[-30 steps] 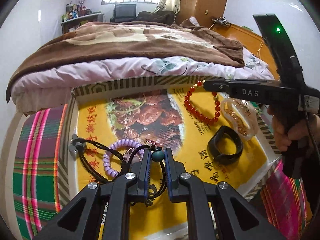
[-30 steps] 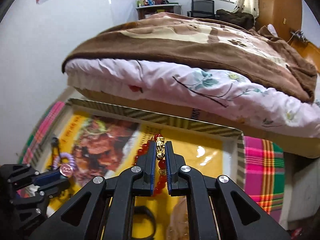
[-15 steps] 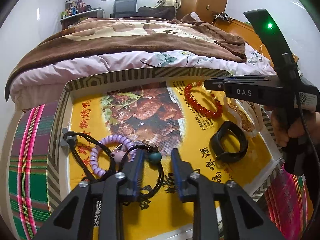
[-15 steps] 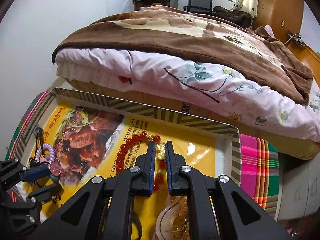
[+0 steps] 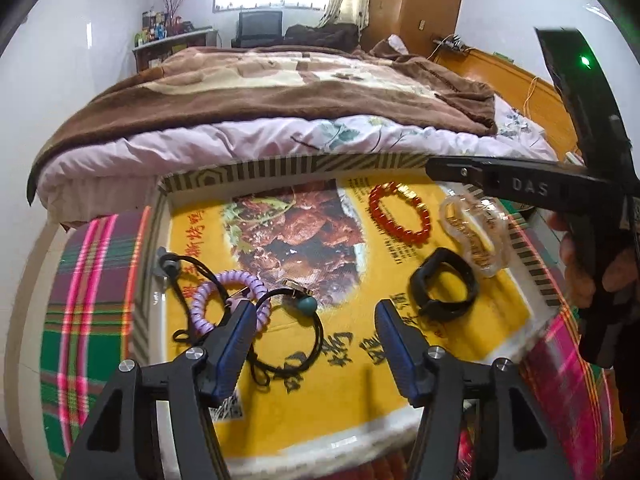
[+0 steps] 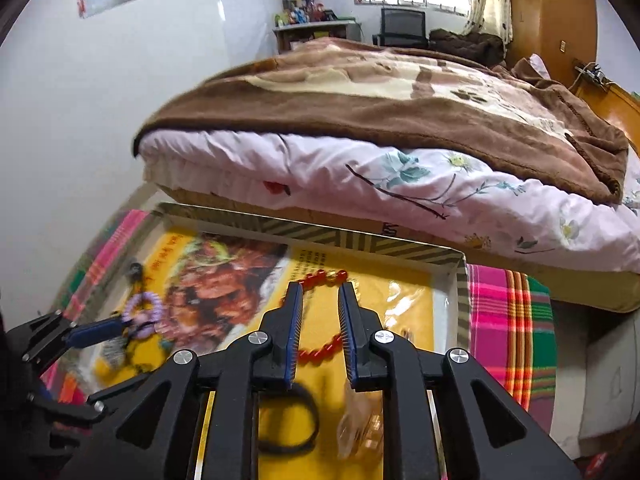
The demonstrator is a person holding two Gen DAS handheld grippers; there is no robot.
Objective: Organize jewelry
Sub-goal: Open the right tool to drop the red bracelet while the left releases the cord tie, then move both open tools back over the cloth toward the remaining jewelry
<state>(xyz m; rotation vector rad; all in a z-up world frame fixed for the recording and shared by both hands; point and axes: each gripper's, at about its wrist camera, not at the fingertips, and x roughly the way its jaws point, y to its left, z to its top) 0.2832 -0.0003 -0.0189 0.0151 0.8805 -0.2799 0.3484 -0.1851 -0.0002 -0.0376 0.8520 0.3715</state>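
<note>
Nearest the left wrist camera, the left gripper point(image 5: 314, 334) hangs spread wide with nothing between its fingers, just above the black cord hair tie with its teal bead point(image 5: 307, 304) and the purple spiral hair tie point(image 5: 228, 298), which lie tangled together at the left end of the shallow cardboard tray point(image 5: 304, 166). Right of them sits the black band point(image 5: 444, 284), then the clear plastic holder with gold pieces inside point(image 5: 474, 236) and, further back, the red bead bracelet point(image 5: 398, 214) — all flat on the tray's yellow printed floor, none held. The right gripper point(image 6: 318, 328) hovers over the red bead bracelet point(image 6: 326, 320) with its jaws parted a moderate way and empty; the bracelet shows between and beyond the fingers, but I cannot tell whether they touch it. Judging from this, both tools are between placements: pieces are laid apart by kind, and the next move probably calls for choosing another item and closing squarely on it, with care that the tangled cords do not drag their neighbour along. The right tool's side reads "DAS" point(image 5: 530, 187); the tray bears large black Chinese characters point(image 5: 360, 350) and small print beside a roast-meat photo point(image 5: 296, 236), too distorted to read.
</note>
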